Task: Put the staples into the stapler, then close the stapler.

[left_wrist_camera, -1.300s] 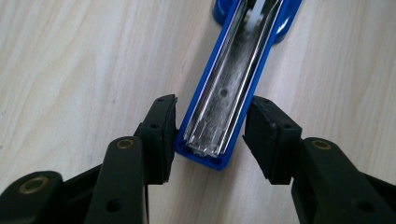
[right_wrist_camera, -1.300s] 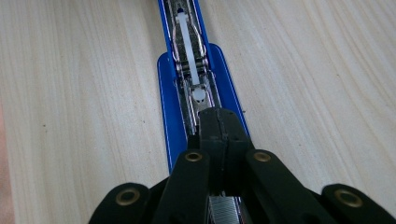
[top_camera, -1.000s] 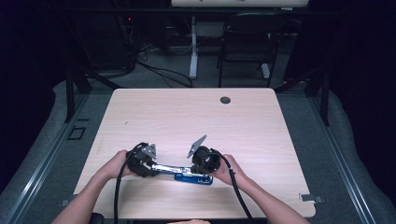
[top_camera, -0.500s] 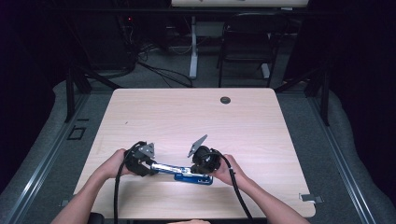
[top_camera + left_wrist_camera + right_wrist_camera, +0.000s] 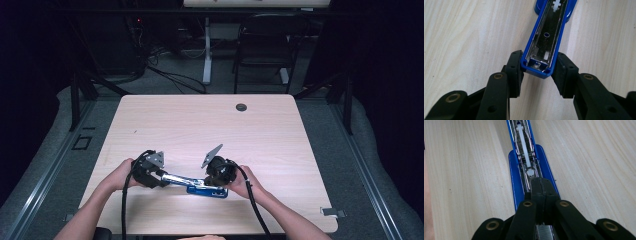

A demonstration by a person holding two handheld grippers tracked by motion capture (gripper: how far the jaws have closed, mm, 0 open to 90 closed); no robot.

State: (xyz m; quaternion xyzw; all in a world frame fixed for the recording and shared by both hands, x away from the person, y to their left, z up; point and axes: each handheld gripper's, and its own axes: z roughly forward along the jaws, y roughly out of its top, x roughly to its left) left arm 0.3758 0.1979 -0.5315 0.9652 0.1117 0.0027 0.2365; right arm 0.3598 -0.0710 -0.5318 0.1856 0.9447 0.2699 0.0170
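An opened blue stapler (image 5: 200,185) lies near the wooden table's (image 5: 200,125) front edge. The left gripper (image 5: 539,72) clamps the raised cover's end; the right gripper (image 5: 541,187), jaws closed, apparently pinches a staple strip (image 5: 544,232) above the magazine.

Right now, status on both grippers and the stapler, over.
Left gripper shut on stapler lid, swung open. Right gripper shut on a strip of staples over the magazine. Table around it bare but for a small dark disc.
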